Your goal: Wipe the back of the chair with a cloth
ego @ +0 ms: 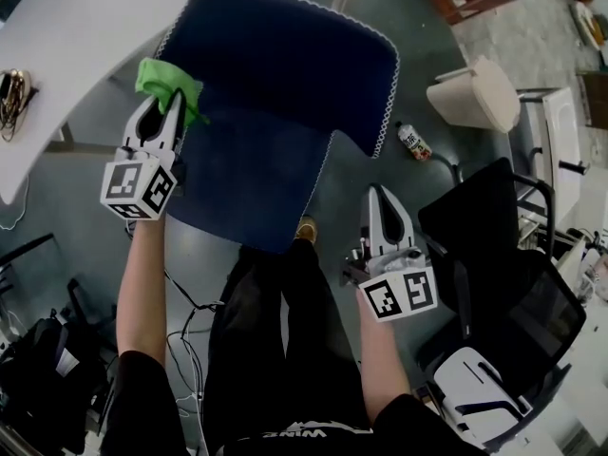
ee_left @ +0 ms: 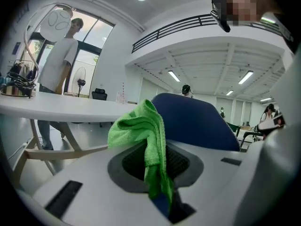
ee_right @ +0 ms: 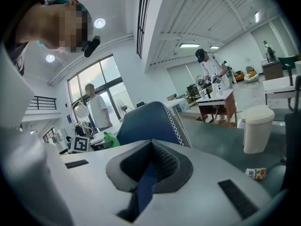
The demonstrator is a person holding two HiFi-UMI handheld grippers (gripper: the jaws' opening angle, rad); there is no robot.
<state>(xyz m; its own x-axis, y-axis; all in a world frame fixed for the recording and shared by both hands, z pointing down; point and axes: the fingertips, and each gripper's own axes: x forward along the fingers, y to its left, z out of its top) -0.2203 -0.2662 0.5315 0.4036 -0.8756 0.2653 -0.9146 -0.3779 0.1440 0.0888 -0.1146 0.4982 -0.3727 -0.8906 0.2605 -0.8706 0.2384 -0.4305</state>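
Your left gripper (ego: 169,103) is clamped on the green cloth (ego: 167,80) at the upper-left edge of the chair (ego: 285,60) back. Your right gripper (ego: 385,205) is closed and empty at lower right. The wiping seems mostly ahead.

Grey floor (ego: 418,27): blue chair (ego: 275,74) standing at centre. Beige bin (ego: 475,93) to its right. Small bottle (ego: 412,142) lying between them. Black chair (ego: 494,255) at right edge.
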